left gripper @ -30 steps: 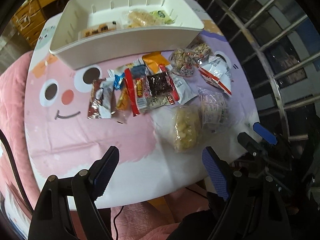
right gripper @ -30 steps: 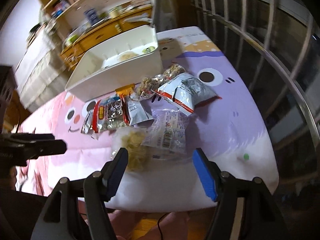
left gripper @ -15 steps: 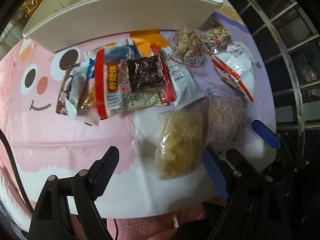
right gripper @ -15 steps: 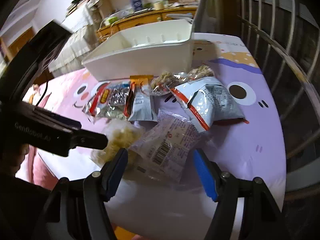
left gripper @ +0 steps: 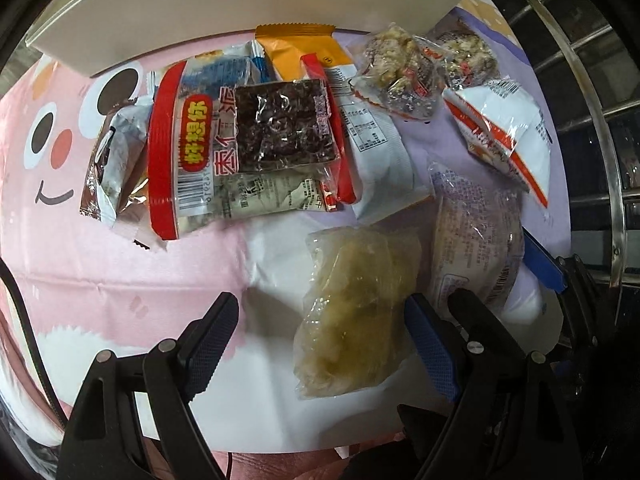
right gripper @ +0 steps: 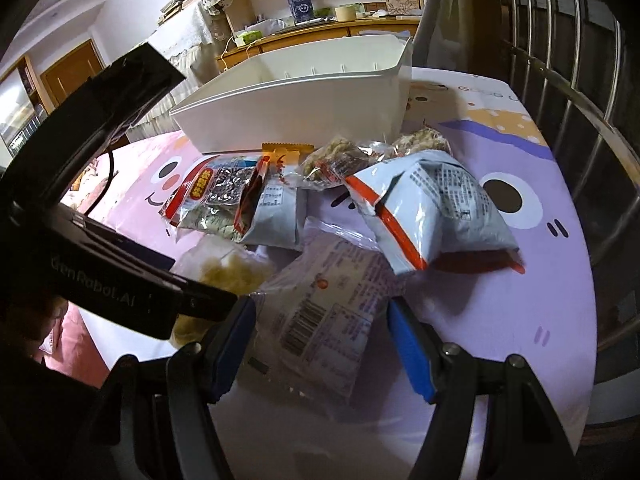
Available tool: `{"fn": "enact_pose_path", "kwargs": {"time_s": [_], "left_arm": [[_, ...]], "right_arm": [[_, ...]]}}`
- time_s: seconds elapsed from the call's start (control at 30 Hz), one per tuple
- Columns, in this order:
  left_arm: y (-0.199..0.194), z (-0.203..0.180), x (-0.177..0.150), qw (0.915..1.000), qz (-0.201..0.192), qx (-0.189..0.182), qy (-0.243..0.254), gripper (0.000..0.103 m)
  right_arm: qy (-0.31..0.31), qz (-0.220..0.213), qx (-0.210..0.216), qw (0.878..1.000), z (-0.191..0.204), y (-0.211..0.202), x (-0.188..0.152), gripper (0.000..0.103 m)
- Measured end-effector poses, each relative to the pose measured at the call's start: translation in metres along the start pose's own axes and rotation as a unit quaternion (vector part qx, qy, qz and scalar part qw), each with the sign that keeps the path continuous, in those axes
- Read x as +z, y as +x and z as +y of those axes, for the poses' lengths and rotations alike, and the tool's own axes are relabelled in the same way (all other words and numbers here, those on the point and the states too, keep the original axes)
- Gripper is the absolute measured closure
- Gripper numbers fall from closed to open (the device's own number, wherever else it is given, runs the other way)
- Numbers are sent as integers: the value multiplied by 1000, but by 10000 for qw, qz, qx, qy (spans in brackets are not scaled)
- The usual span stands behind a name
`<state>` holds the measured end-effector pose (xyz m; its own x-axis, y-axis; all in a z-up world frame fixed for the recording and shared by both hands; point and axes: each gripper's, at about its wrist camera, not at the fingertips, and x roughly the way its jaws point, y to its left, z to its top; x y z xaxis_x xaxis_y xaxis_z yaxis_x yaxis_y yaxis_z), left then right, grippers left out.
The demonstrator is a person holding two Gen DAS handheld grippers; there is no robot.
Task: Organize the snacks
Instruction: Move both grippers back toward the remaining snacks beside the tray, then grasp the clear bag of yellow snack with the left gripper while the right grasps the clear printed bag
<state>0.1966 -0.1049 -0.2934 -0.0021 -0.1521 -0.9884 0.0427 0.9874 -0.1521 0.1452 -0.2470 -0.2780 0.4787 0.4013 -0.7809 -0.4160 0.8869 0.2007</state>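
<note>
Hovering near the cartoon-printed surface's front edge, bare cloth left of the snack pile, left claw open over clear bag of pale yellow snacks, right claw open astride clear barcoded packet, white plastic bin behind.

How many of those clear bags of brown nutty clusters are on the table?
2. One nutty cluster bag lies just in front of the white bin; the other sits beside it, toward the railing. More could be hidden under the pile.

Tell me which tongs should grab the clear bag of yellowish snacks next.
Left. The left tongs hang open right over the clear bag; the right tongs straddle the barcoded packet instead.
</note>
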Motion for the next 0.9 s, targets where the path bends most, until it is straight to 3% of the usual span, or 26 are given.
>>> {"fn": "enact_pose_path", "kwargs": {"time_s": [0.13, 0.37, 0.47, 0.57, 0.9], "left_arm": [[3, 3, 1, 9999, -1, -104, -119, 20], [1, 13, -7, 9998, -67, -164, -128, 27], [0, 10, -6, 9997, -141, -143, -121, 36], [-3, 8, -2, 9994, -193, -269, -138, 55], [-18, 13, -8, 9991, -305, -270, -143, 68]], "right_arm": [[50, 97, 127, 9999, -5, 7, 3, 36], [90, 194, 246, 9995, -7, 9, 4, 53], [16, 231, 209, 9995, -5, 8, 2, 57], [-49, 268, 141, 9995, -2, 6, 2, 58], [28, 461, 47, 9989, -1, -7, -3, 59]]}}
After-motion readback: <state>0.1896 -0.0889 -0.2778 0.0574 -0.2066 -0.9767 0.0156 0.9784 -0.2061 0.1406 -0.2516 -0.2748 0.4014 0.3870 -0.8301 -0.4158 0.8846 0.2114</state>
